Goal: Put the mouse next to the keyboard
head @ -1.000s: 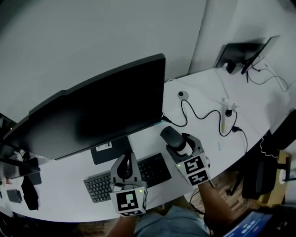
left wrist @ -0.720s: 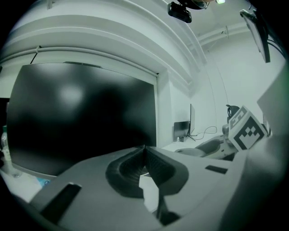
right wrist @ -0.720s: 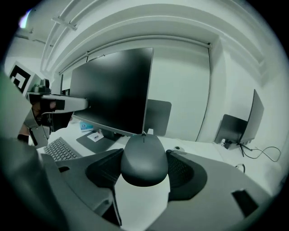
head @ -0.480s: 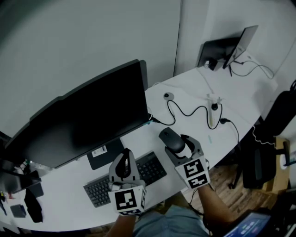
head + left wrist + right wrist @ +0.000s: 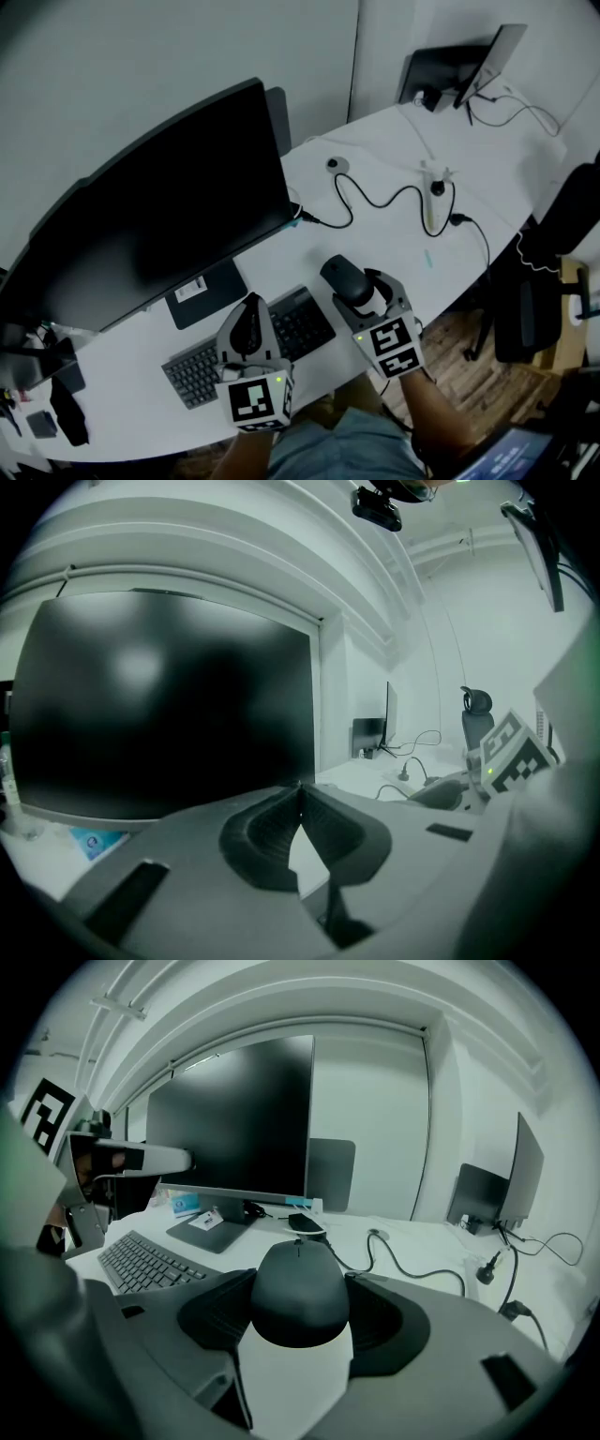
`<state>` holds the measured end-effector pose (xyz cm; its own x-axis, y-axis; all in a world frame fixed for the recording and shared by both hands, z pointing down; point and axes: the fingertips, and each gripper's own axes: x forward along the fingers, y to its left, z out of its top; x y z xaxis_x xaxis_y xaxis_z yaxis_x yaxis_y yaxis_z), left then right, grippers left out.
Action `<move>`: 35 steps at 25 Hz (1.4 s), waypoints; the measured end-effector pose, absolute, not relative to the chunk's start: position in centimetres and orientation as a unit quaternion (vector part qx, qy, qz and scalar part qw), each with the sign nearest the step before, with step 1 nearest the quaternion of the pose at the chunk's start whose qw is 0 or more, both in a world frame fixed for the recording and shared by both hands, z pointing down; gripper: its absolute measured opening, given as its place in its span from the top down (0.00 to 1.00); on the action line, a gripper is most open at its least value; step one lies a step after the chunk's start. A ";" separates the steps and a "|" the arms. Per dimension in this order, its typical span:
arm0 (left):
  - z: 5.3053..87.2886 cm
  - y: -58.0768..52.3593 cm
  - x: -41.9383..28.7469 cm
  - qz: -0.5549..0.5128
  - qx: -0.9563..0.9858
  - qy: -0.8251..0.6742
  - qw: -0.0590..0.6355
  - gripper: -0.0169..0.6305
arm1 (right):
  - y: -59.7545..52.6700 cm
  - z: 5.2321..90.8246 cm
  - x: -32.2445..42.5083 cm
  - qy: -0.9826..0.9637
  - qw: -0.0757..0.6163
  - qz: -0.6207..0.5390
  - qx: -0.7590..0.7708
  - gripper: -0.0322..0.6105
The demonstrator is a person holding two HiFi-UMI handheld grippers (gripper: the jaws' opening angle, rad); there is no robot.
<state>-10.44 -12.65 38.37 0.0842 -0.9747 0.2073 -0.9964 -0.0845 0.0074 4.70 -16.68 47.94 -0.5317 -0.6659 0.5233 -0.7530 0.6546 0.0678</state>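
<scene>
- The mouse (image 5: 300, 1293) sits between the fingers of your right gripper (image 5: 356, 291), which clamp its two sides, just off the right end of the keyboard (image 5: 192, 370).
- The carry looks nearly finished. What is left is to settle the mouse on the counter (image 5: 380, 246) beside the keyboard and let go. Whether it already touches the counter cannot be told.
- The mouse is a smooth, matte black dome, and its rounded sides may slip against the ribbed pads.
- The keyboard is flat and dark, with low keys.
- The fingers of your left gripper (image 5: 251, 326) are together with nothing between them, above the keyboard.
- The counter is white and smooth, and a black monitor (image 5: 159, 216) stands behind.
</scene>
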 end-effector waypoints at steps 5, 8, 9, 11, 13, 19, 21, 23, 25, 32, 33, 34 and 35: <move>39.9 -12.7 -10.0 0.094 0.736 -0.665 0.086 0.97 | -16.3 50.3 5.2 -0.867 0.270 0.103 0.407 0.48; 41.1 -12.6 -10.1 0.113 0.736 -0.661 0.090 0.97 | -15.9 52.1 5.2 -0.864 0.277 0.117 0.403 0.48; 41.4 -12.6 -10.1 0.116 0.736 -0.660 0.091 0.97 | -15.7 52.6 5.2 -0.864 0.279 0.120 0.402 0.48; 42.0 -12.5 -10.0 0.122 0.737 -0.658 0.095 0.97 | -15.3 53.7 5.2 -0.862 0.284 0.127 0.401 0.48; 42.5 -12.6 -9.9 0.126 0.739 -0.655 0.098 0.97 | -15.1 54.6 5.4 -0.860 0.287 0.134 0.401 0.48; 43.5 -12.7 -9.6 0.135 0.743 -0.647 0.103 0.97 | -14.7 57.1 5.6 -0.854 0.299 0.150 0.399 0.48; 44.0 -12.6 -9.7 0.136 0.742 -0.647 0.111 0.97 | -14.6 57.6 5.6 -0.853 0.303 0.148 0.399 0.48; 44.3 -12.6 -9.8 0.135 0.741 -0.648 0.115 0.97 | -14.5 57.9 5.5 -0.852 0.312 0.141 0.396 0.48; 44.5 -12.5 -9.6 0.139 0.740 -0.646 0.125 0.97 | -14.4 58.1 5.3 -0.852 0.321 0.140 0.391 0.48; 43.5 -12.4 -9.3 0.128 0.742 -0.647 0.120 0.97 | -14.2 57.9 5.3 -0.854 0.325 0.150 0.376 0.43; 43.1 -12.4 -9.4 0.124 0.742 -0.648 0.118 0.97 | -14.2 57.3 5.4 -0.855 0.321 0.149 0.378 0.43; 42.7 -12.3 -9.5 0.120 0.742 -0.650 0.114 0.97 | -14.2 56.7 5.5 -0.857 0.315 0.147 0.380 0.43; 42.2 -12.3 -9.6 0.116 0.742 -0.652 0.110 0.97 | -14.3 55.9 5.6 -0.859 0.306 0.147 0.384 0.43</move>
